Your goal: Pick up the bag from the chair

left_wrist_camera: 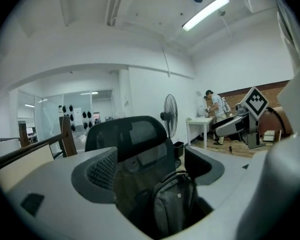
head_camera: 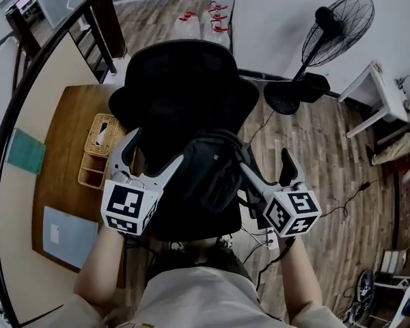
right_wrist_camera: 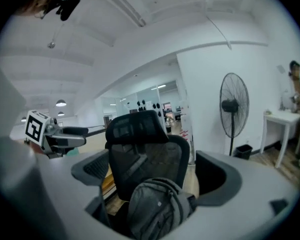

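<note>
A dark grey backpack [head_camera: 208, 173] stands upright on the seat of a black mesh office chair [head_camera: 184, 87], leaning against its backrest. My left gripper [head_camera: 155, 152] is open just left of the bag, its inner jaw close to the bag's side. My right gripper [head_camera: 265, 161] is open at the bag's right side. In the left gripper view the backpack [left_wrist_camera: 175, 204] shows low between the wide-apart jaws, in front of the chair [left_wrist_camera: 130, 139]. The right gripper view shows the backpack [right_wrist_camera: 155, 206] the same way, below the chair's backrest [right_wrist_camera: 140, 144]. Neither gripper holds anything.
A wooden table [head_camera: 65, 149] with a wicker basket [head_camera: 99, 145] and blue sheets stands left of the chair. A standing fan [head_camera: 338, 26] and a white table [head_camera: 376, 91] are to the right. Cables [head_camera: 328, 210] lie on the wood floor. A person [left_wrist_camera: 216, 104] stands far off.
</note>
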`<state>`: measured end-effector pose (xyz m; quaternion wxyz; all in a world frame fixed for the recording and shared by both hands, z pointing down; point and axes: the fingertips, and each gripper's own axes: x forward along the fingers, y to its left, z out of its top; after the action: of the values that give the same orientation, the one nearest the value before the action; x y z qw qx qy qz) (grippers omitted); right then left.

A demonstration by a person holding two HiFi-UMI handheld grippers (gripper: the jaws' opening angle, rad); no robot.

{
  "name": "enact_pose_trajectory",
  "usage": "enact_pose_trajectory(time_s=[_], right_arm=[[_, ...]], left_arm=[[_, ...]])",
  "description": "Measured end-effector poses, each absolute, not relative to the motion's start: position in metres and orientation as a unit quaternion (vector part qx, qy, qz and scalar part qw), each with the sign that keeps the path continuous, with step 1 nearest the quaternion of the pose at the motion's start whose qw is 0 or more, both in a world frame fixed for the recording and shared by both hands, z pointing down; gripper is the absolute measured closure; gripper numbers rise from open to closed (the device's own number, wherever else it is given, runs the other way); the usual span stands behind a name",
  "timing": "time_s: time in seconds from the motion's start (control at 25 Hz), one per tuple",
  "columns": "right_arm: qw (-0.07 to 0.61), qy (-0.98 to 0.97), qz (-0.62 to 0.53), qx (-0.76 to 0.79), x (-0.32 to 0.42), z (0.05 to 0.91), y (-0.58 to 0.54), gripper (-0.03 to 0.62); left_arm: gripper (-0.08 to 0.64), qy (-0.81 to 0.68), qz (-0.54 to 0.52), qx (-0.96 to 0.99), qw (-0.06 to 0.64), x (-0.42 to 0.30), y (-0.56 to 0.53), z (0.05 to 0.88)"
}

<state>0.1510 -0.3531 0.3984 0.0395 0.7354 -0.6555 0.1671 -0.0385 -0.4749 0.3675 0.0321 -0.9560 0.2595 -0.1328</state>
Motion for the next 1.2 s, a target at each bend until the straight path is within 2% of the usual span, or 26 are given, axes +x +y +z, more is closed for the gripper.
enact_pose_trajectory(time_s=[0.36,0.8,1.04,1.2], right_arm=[[0.064,-0.639,0.248,0.725,0.171,0.514,-0.388,0.052],[0.109,-0.618,0.296,0.72,0.194,0.651,-0.395,0.052],[0.105,-0.603,0.331,0.718,0.199,0.72,-0.399,0.057],[0.115,-0.599,0.331,0.72,0.2,0.754,-0.401,0.057]], left_arm=[[0.141,0.253,-0.174,-0.95,-0.052,-0.004,-0.526,0.493],[0.141,0.202,-0.259,-0.943,-0.053,0.03,-0.541,0.644],[0.141,0.185,-0.304,-0.931,-0.084,0.031,-0.56,0.735],[0.143,0.184,-0.307,-0.929,-0.09,0.041,-0.563,0.768]])
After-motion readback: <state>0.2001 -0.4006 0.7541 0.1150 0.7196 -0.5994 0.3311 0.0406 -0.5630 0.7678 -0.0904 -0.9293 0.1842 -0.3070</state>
